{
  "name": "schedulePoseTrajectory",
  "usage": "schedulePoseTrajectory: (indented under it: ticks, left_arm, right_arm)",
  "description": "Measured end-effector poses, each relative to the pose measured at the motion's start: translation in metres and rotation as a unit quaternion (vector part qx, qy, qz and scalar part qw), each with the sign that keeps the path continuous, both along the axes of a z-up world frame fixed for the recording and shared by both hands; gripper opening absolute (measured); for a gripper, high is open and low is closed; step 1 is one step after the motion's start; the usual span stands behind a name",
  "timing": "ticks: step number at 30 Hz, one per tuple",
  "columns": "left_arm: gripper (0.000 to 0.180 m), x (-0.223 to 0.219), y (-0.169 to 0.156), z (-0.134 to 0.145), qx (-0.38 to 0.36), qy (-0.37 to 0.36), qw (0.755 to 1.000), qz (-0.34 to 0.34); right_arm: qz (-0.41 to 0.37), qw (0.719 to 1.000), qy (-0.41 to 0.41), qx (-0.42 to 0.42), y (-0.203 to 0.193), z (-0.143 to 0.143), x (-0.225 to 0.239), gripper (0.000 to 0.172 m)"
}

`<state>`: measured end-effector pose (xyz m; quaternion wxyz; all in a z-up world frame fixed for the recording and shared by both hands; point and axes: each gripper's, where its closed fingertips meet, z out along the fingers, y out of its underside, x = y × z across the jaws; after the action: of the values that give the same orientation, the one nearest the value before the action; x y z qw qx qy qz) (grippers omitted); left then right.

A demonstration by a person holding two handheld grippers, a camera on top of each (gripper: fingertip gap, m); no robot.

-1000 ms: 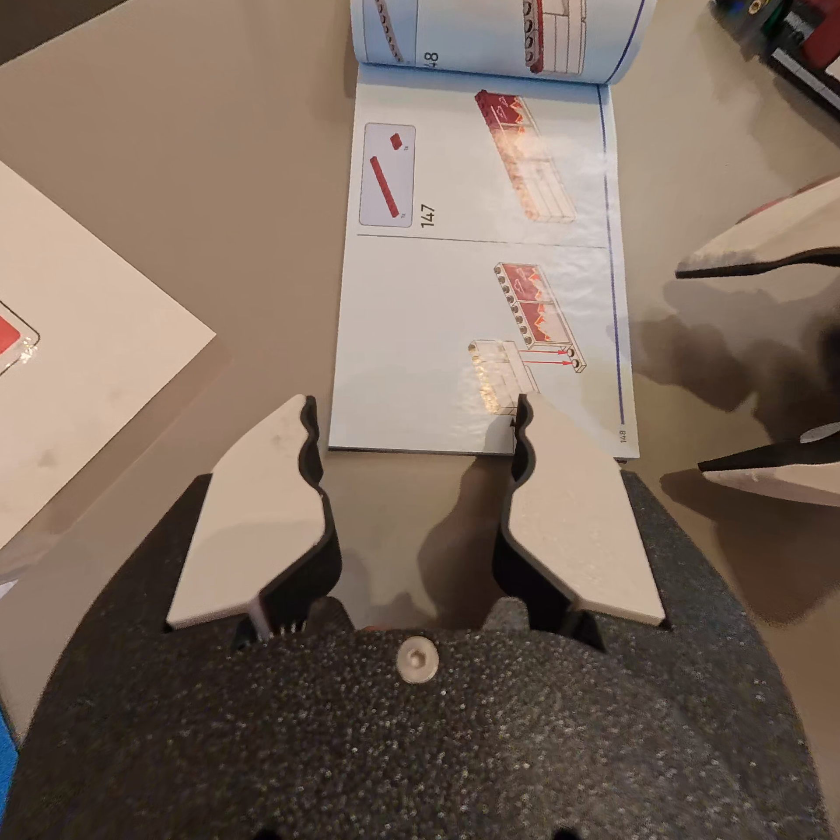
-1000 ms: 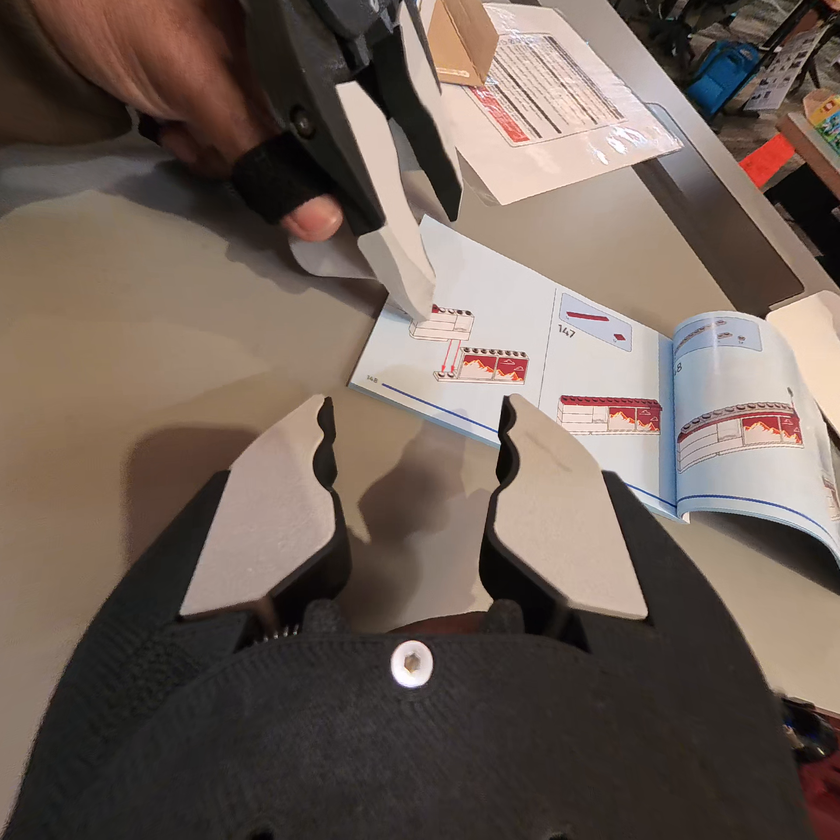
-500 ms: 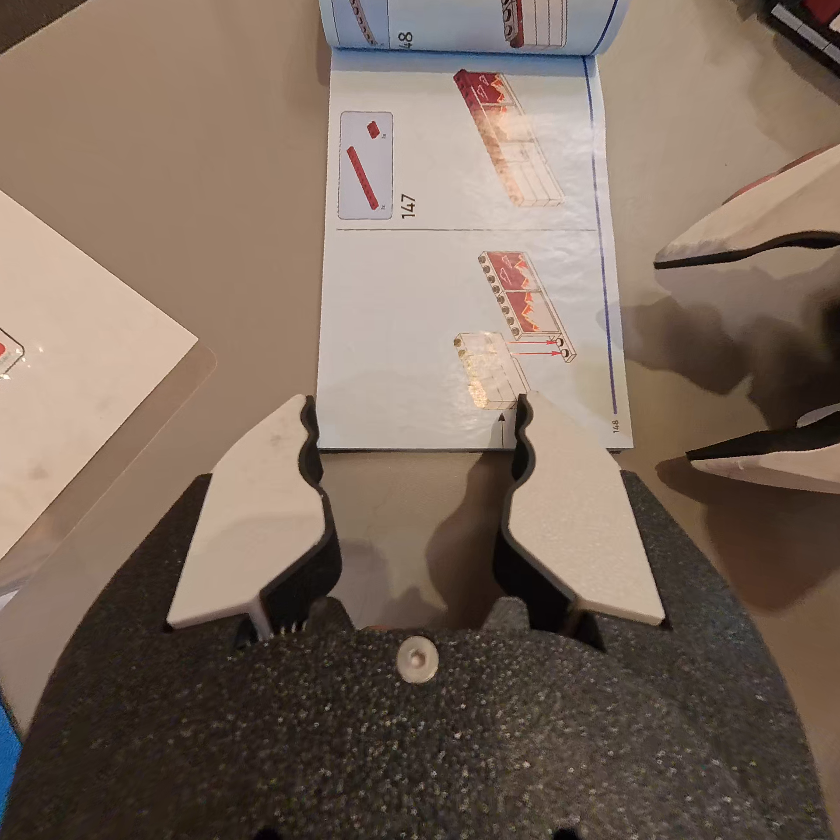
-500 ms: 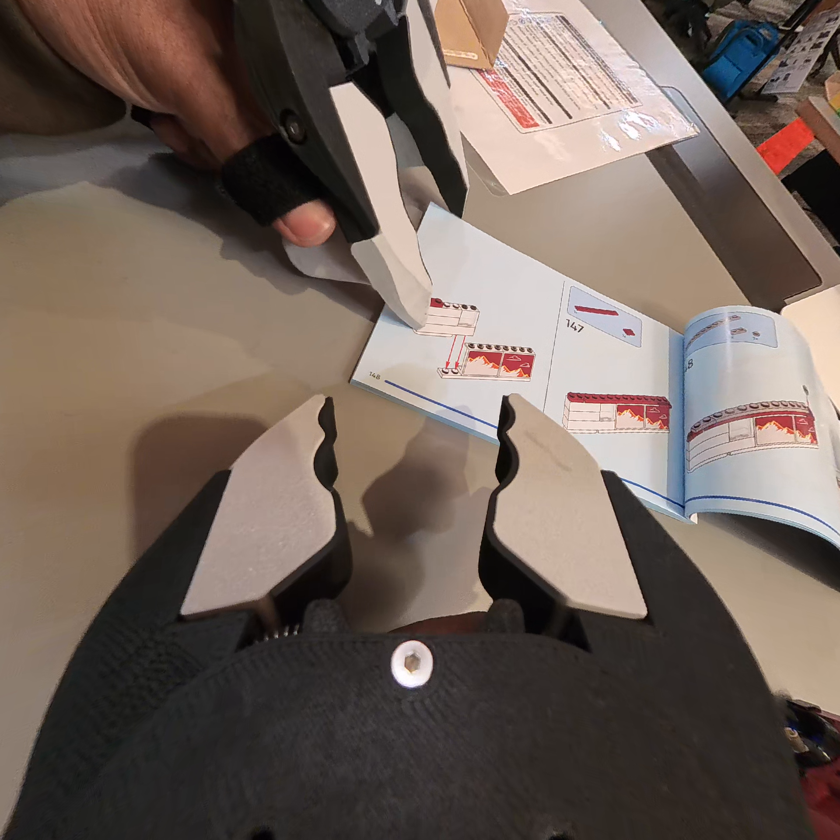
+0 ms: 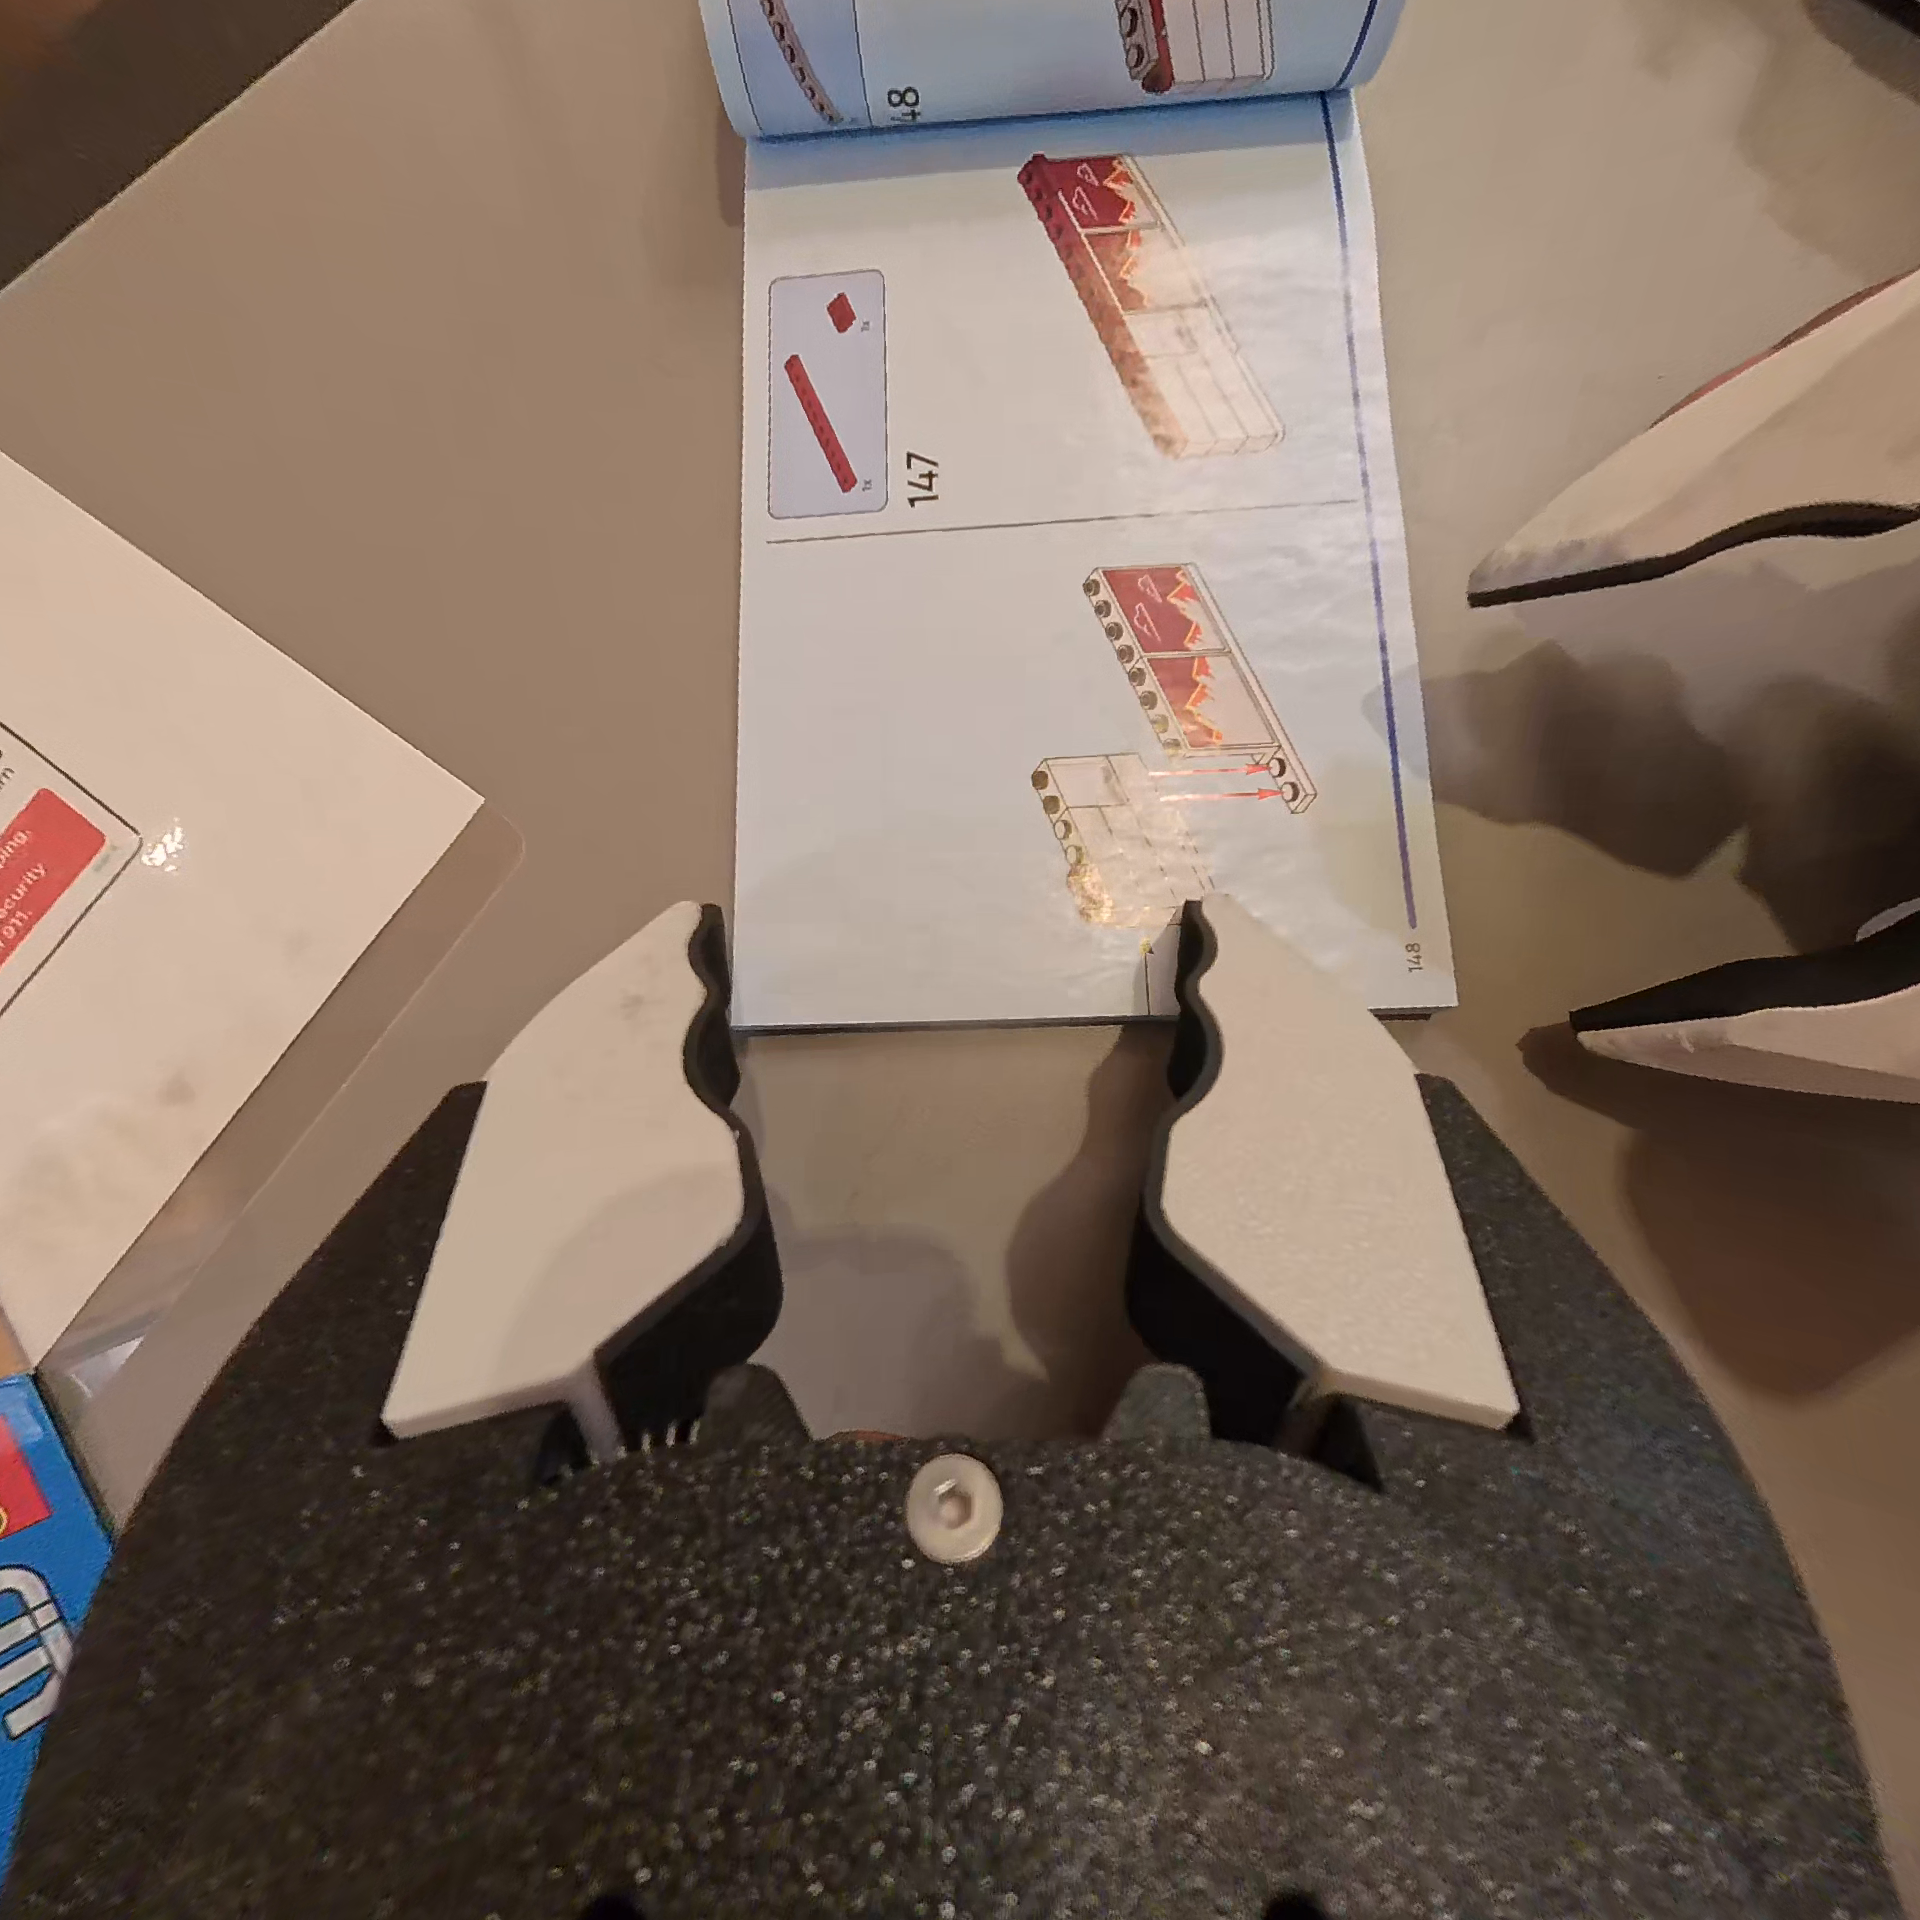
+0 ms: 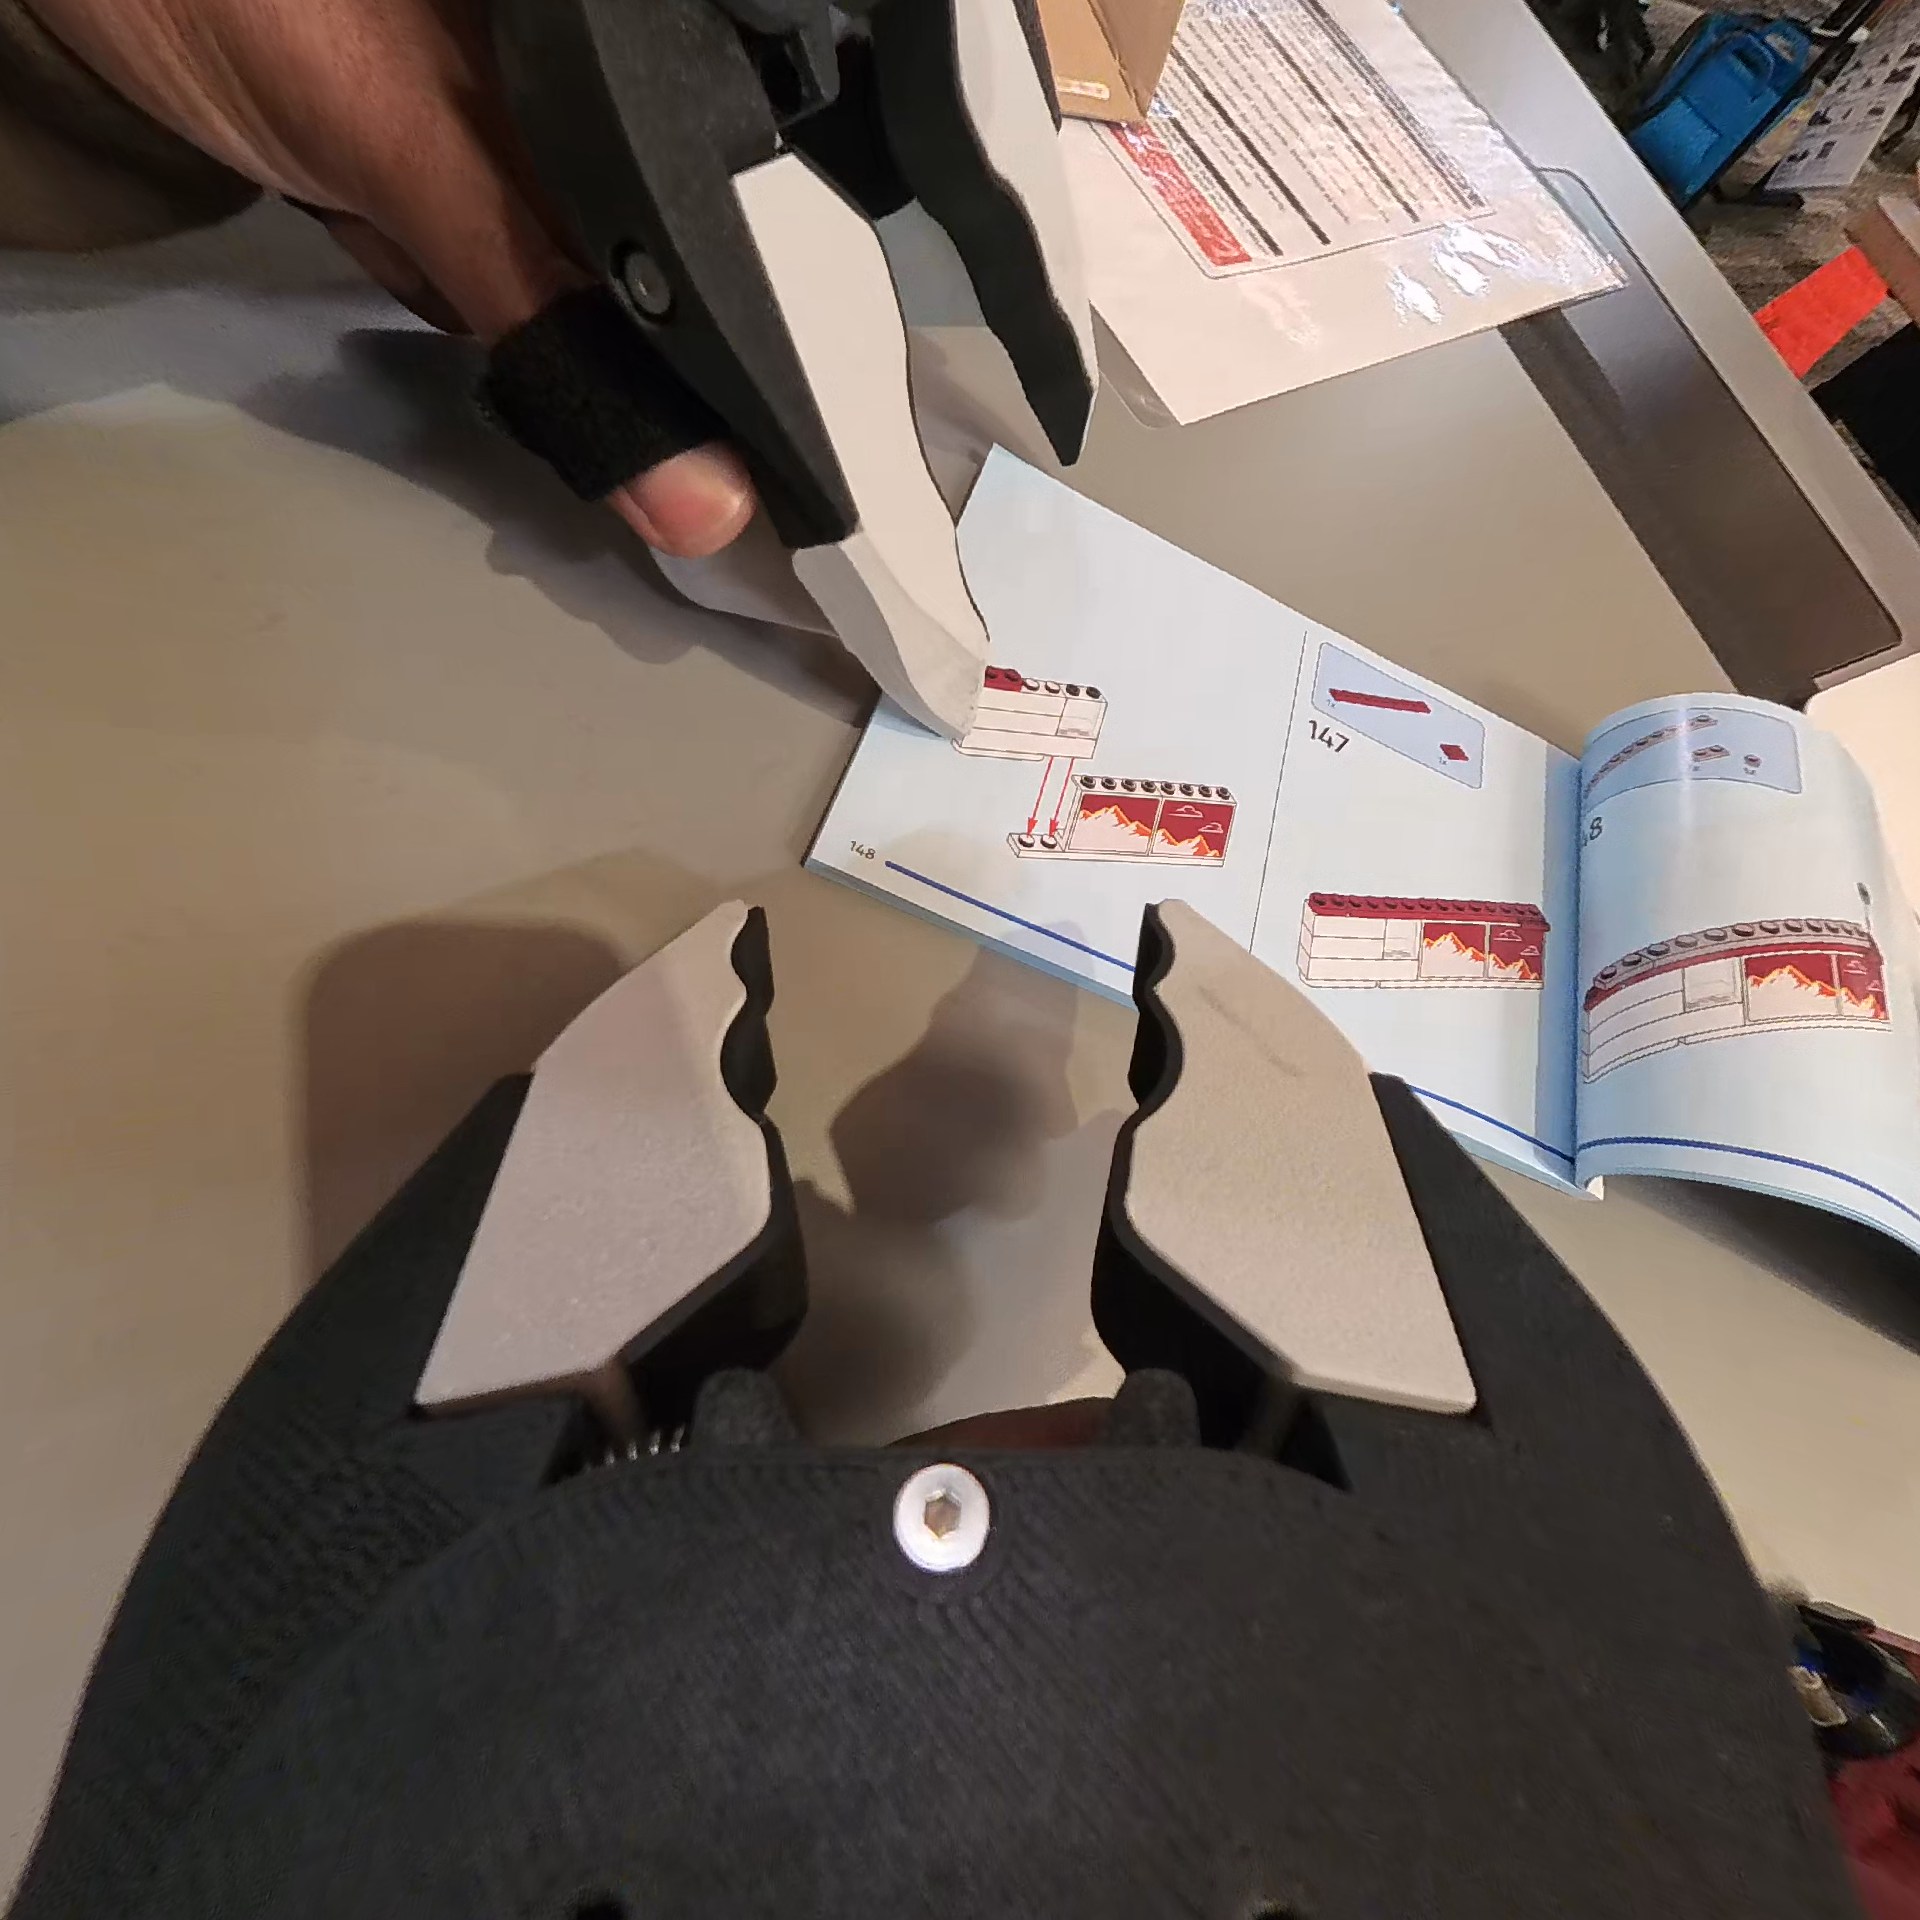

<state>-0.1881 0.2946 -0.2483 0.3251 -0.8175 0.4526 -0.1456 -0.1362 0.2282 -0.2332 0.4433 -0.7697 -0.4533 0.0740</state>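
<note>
Beige tabletop (image 5: 520, 436) carries all items. Left gripper (image 5: 951, 914): jaws wide apart, nothing held, its right fingertip (image 6: 961, 696) over the near edge of the open instruction booklet (image 5: 935, 727), which extends toward 12 o'clock. Right gripper (image 6: 951, 914): jaws wide apart, nothing held, above bare tabletop, booklet corner at 12 o'clock just beyond. Laminated sheet (image 5: 208, 883) at 9 o'clock in the left wrist view; blue box (image 5: 42, 1538) at 8 o'clock

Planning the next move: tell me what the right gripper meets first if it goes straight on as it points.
Probably the open instruction booklet: the right gripper, jaws open and empty, points over bare table toward the booklet's near edge. Depth is unclear.
</note>
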Motion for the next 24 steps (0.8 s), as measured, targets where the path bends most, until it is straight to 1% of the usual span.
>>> schedulePoseTrajectory:
  ticks: [2,7,9,15,18,24]
  left_arm:
    - [0.083,0.000,0.002,0.000,-0.011,-0.011,1.000,0.011]
    - [0.087,0.003,0.006,0.009,-0.059,-0.096,0.993,0.045]
    - [0.090,0.003,0.007,0.012,-0.067,-0.114,0.990,0.053]
    - [0.099,0.011,0.001,0.006,-0.077,-0.107,0.991,0.038]
    - [0.102,0.011,0.003,0.003,-0.071,-0.094,0.992,0.043]
    - [0.102,0.012,-0.001,0.001,-0.073,-0.086,0.993,0.031]
  right_arm:
    - [0.001,1.000,-0.001,-0.001,0.000,0.000,0.000,0.067]
    - [0.002,1.000,-0.002,-0.001,0.000,-0.001,0.000,0.067]
    - [0.003,1.000,-0.003,0.000,-0.001,-0.001,0.000,0.067]
    - [0.004,1.000,-0.007,0.000,-0.001,-0.002,-0.001,0.066]
    - [0.004,1.000,-0.008,0.000,-0.001,-0.002,-0.001,0.066]
    - [0.005,1.000,-0.010,-0.001,-0.001,-0.003,-0.001,0.066]
